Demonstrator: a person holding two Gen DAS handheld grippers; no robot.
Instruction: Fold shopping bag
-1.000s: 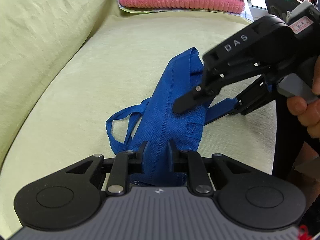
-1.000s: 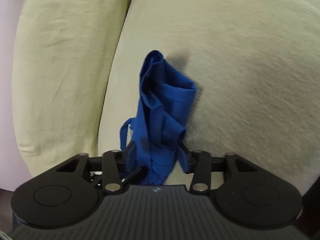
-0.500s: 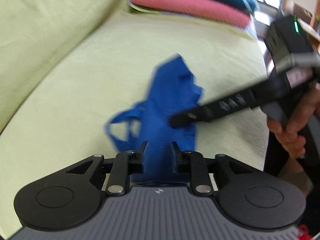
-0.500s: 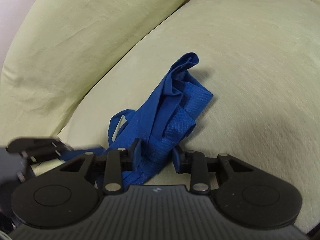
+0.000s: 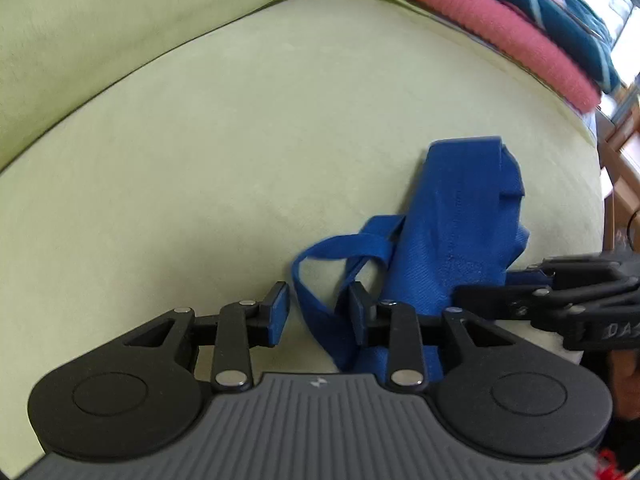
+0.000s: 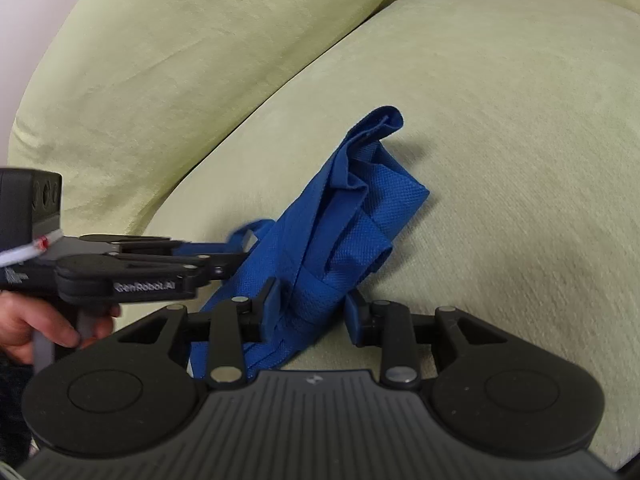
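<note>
A blue shopping bag (image 5: 460,220) lies crumpled in a narrow bundle on the yellow-green sofa seat (image 5: 240,140). Its handle loop (image 5: 332,248) runs between the fingers of my left gripper (image 5: 318,312), which stands open around the strap without pinching it. The bag (image 6: 352,208) bunches thickly near the right wrist camera, and my right gripper (image 6: 312,308) is shut on that bunched end. The left gripper (image 6: 240,256) reaches in from the left beside the bag, and the right gripper (image 5: 480,292) shows at the bag's right side.
The sofa backrest (image 5: 80,20) rises behind the seat. Folded pink and teal towels (image 5: 500,28) are stacked at the far end. A hand (image 6: 24,324) holds the left gripper's handle. The seat edge drops off on the right, by wooden furniture (image 5: 624,168).
My left gripper has opened and let go of the bag, and its view has swung left. The bag has dropped from hanging to lying on the seat. The right gripper has narrowed onto the bunch.
</note>
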